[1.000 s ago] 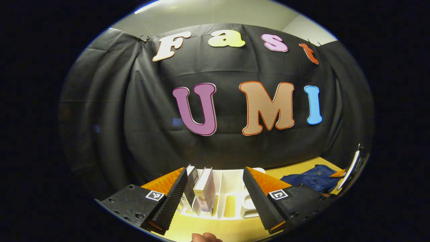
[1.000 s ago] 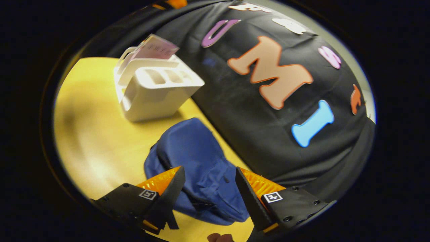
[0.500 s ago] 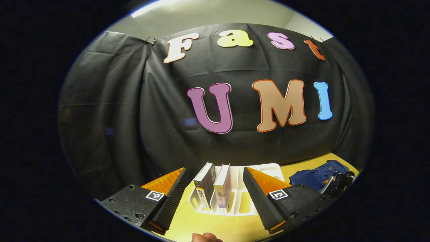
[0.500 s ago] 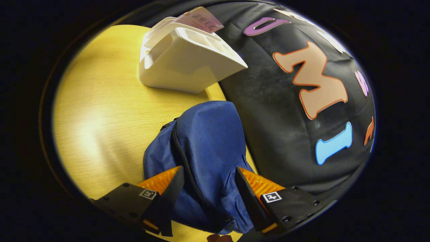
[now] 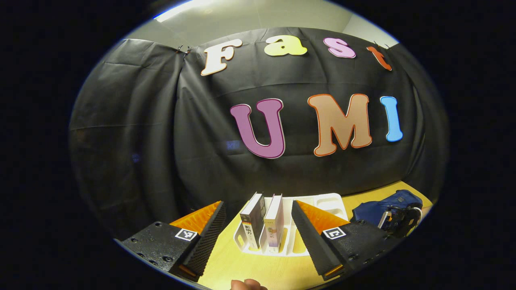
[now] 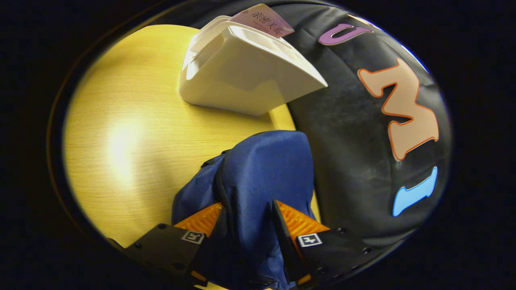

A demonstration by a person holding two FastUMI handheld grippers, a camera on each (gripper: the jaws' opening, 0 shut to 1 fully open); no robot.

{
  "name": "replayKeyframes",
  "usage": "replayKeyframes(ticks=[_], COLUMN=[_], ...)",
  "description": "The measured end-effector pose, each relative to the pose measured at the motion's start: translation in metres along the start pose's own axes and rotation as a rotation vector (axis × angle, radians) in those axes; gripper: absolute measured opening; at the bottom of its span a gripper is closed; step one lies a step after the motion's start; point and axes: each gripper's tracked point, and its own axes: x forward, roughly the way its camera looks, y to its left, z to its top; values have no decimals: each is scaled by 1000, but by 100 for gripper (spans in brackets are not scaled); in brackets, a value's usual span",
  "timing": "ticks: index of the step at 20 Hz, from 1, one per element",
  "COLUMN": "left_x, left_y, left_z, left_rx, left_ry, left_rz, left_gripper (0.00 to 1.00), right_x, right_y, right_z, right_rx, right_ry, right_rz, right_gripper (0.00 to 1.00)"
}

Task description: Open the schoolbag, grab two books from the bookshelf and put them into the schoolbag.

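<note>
Spread wide on the left gripper (image 5: 258, 237), low in the left gripper view, framing two books (image 5: 262, 225) upright in the white bookshelf (image 5: 322, 200) at bottom centre. Narrowed on the right gripper (image 6: 248, 241) around a fold of the blue schoolbag (image 6: 266, 169), lower centre; firm pinch cannot be told.

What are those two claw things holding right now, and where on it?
The right gripper straddles a fold of the blue schoolbag by its zipper; whether it is pinched yet cannot be told. The left gripper is open, holding nothing, facing the books.
</note>
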Motion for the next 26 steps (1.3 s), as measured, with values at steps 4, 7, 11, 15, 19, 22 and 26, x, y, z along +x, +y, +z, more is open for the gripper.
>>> replayKeyframes(ticks=[4,7,11,15,19,22,26], left_x=[1,0,1,1,-1,2,12], left_y=[3,5,7,8,6,0,-9], left_z=[-1,-3,-5,-11,-15,-20,-28], left_rx=[-6,-7,-17,-35,-56,-82,-112], left_ry=[-1,0,4,19,18,27,51], left_rz=[13,18,27,23,12,-4,-28], left_gripper=[100,96,100,96,96,97,96], right_x=[6,9,11,12,9,-3,-21], right_y=[7,7,7,7,-6,-19,-49], right_z=[-9,-9,-16,-15,-12,-6,0], right_rx=[-43,-53,54,115,225,251,347], right_ry=[71,101,148,159,160,132,81], right_rz=[8,27,46,80,121,130,105], right_gripper=[30,22,5,3,1,1,1])
